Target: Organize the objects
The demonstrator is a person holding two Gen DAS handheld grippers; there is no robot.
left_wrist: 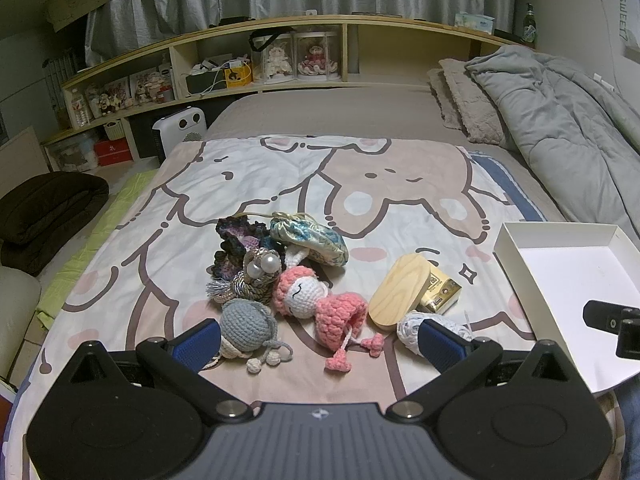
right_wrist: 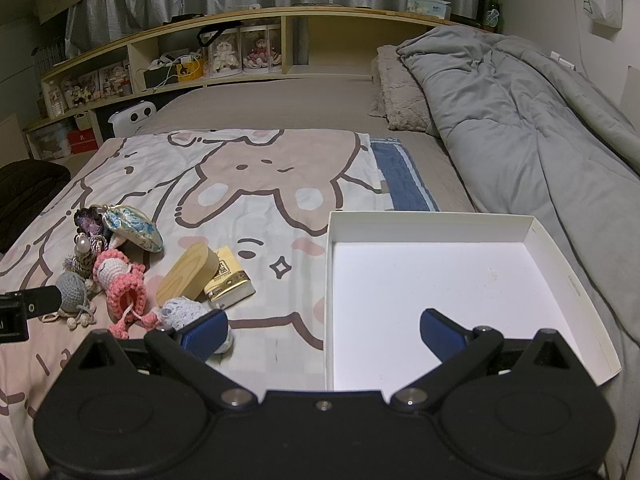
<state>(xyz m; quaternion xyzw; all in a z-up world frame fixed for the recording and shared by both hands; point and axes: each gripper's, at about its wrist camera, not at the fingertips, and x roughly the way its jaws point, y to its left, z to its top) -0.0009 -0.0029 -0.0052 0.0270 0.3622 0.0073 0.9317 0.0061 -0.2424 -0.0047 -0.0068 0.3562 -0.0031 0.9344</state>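
Plainly, nothing had gone into the tray (right_wrist: 568, 276) yet: its white floor lay bare, sitting on the bed (right_wrist: 280, 108) to the right of the clutter, its near corner under the right gripper (right_wrist: 322, 330). That gripper's jaws stood wide open and held nothing, one finger over the blanket (right_wrist: 256, 184) by a pale crochet piece (right_wrist: 180, 312), the other over the tray floor.

The left gripper (left_wrist: 320, 340) also hung with jaws spread and empty, low over the heap. Its left finger sat just beside the grey ball (left_wrist: 246, 326); its right finger overlapped the pale crochet piece. Between them lay the pink doll (left_wrist: 316, 300), so that looked the likeliest first pick, though this is only a judgement.

The things were bunched together on the blanket: a dark crochet flower (left_wrist: 236, 244), a brocade pouch (left_wrist: 312, 240), a pearl knot (left_wrist: 260, 270), then the wooden box (left_wrist: 396, 294) leaning against a gold pack (left_wrist: 440, 292). Such crowding seemed to suit a sort into the tray, which was set close on the right so each carry would be short. Soft yarn should squash under the jaws; trailing cords might snag neighbours.
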